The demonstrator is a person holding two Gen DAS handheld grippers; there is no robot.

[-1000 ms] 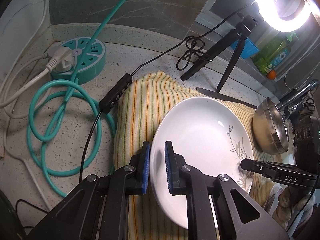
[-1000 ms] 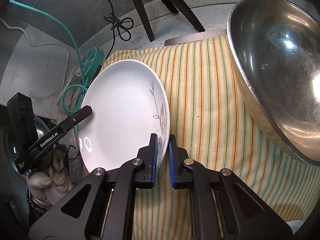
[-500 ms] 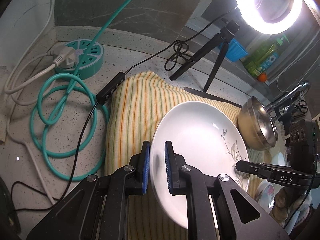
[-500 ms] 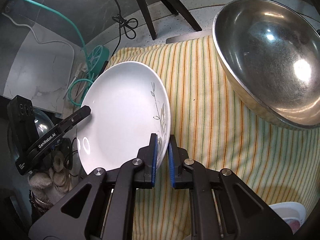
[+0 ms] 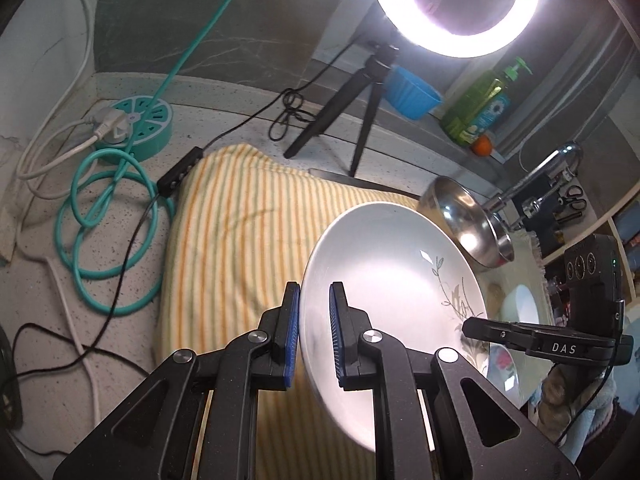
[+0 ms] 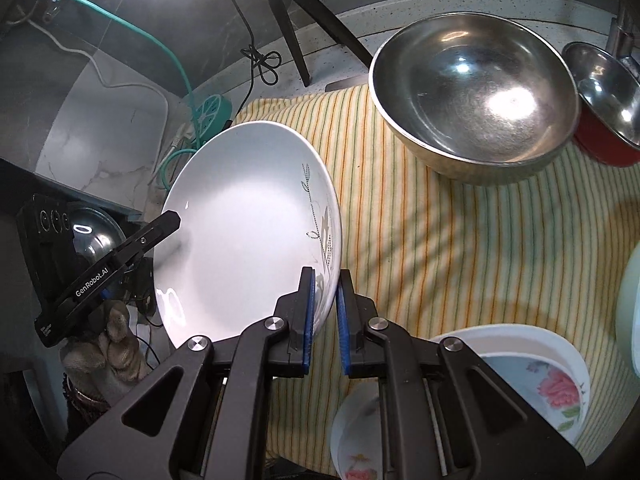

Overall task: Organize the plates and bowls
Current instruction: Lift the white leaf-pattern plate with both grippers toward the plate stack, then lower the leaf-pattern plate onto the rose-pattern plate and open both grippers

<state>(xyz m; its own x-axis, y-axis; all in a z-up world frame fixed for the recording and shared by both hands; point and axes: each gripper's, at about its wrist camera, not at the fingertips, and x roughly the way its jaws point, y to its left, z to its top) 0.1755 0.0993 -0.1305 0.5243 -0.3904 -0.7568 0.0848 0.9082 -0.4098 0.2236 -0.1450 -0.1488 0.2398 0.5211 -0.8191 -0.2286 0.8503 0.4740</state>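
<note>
Tongs on both sides are clenched on opposite rims of one white plate (image 5: 392, 280): left tongs (image 5: 314, 332) on its left edge, right tongs (image 6: 325, 312) on its right. Carried tilted above the striped cloth (image 6: 460, 248), it lies between both hands, with the steel bowl (image 6: 472, 96) beyond and flowered bowls (image 6: 532, 376) near the right hand; both tongs slope downward.

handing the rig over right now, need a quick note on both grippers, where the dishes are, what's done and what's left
Left gripper: shut on the white plate's left rim.
Right gripper: shut on the same plate's right rim, by the leaf print.
The plate is held tilted above the striped towel, between both grippers.
On the towel: large steel bowl. A smaller steel bowl sits in a red one at the right edge. Floral bowls lie near the towel's front edge.
Done: plate gripped and off the towel.
Left: set it down with the other dishes, then sort the bowls.
</note>
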